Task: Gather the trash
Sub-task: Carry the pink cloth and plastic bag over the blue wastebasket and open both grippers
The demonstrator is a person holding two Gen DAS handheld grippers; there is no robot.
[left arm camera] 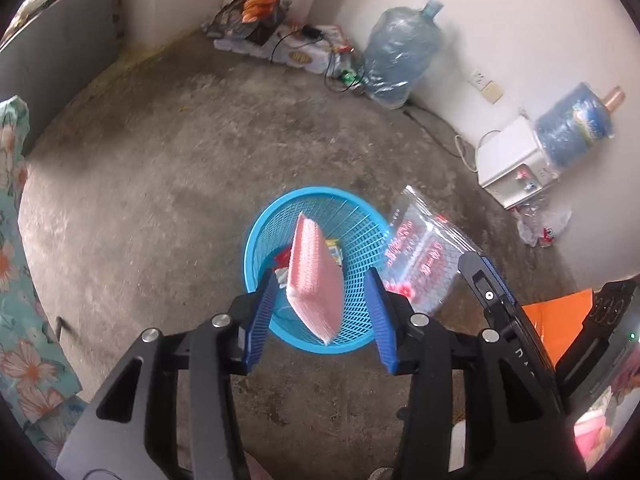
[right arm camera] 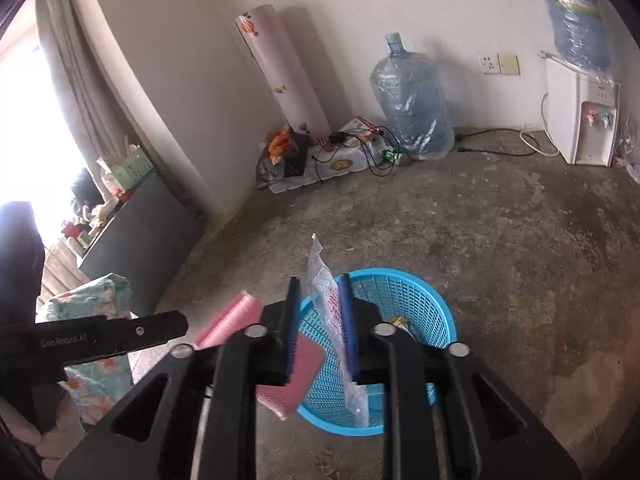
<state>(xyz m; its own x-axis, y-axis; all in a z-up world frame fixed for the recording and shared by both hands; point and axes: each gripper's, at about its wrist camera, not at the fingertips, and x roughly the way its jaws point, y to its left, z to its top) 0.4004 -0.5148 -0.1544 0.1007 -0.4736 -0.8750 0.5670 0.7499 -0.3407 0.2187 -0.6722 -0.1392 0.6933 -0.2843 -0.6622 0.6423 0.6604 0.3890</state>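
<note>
A blue mesh basket stands on the concrete floor and holds a few scraps; it also shows in the right wrist view. My left gripper is open above the basket. A pink packet hangs in the air between its fingers, touching neither; it also shows in the right wrist view. My right gripper sits to the right of the basket. A clear plastic bag with red print, seen edge-on in the right wrist view, stands between its fingers; whether they pinch it I cannot tell.
A large water bottle stands by the back wall, a water dispenser at the right. Cables and clutter lie in the corner. A floral cloth hangs at the left, near a grey cabinet.
</note>
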